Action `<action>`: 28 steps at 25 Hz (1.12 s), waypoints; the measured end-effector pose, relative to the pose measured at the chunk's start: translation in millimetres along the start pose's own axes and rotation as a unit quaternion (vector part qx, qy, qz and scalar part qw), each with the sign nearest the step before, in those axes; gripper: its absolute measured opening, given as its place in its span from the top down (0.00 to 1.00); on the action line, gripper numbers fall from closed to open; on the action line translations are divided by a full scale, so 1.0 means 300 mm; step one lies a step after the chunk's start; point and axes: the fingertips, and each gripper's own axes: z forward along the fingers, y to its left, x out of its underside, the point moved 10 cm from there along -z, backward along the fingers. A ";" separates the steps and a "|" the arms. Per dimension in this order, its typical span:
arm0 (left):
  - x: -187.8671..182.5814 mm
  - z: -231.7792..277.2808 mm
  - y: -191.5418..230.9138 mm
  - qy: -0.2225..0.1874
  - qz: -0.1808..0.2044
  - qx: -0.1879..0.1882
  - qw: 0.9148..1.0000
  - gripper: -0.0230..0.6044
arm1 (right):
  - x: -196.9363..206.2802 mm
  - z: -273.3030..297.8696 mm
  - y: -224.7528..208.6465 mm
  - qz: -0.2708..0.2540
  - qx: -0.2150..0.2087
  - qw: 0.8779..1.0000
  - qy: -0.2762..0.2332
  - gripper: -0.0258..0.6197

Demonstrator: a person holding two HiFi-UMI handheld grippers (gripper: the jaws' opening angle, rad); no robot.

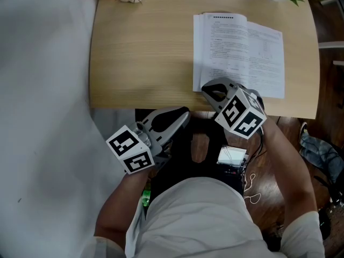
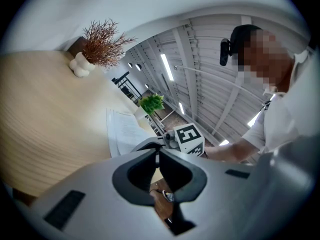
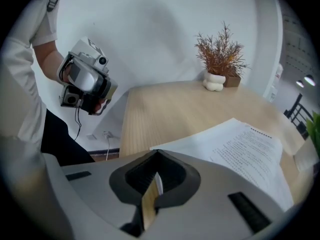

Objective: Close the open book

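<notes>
While open flat, white-paged book [image 1: 239, 52]; right gripper [image 1: 205, 88], jaws closed on its near corner; left gripper [image 1: 185, 112], jaws closed, empty.

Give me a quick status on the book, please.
Left gripper shut, empty, off the table. Right gripper shut at book's near corner; page grip unclear. Book open. Nothing in the way.

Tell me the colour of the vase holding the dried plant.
The vase is white, best seen in the right gripper view.

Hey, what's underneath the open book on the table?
Only the light wooden table shows around the open book; whatever lies beneath its pages is covered. The right gripper has its jaws shut on the near left corner.
</notes>
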 end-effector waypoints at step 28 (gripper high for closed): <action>-0.020 0.058 0.035 0.005 -0.023 -0.001 1.000 0.96 | 0.045 -0.121 0.000 0.163 0.096 0.976 -0.107 0.96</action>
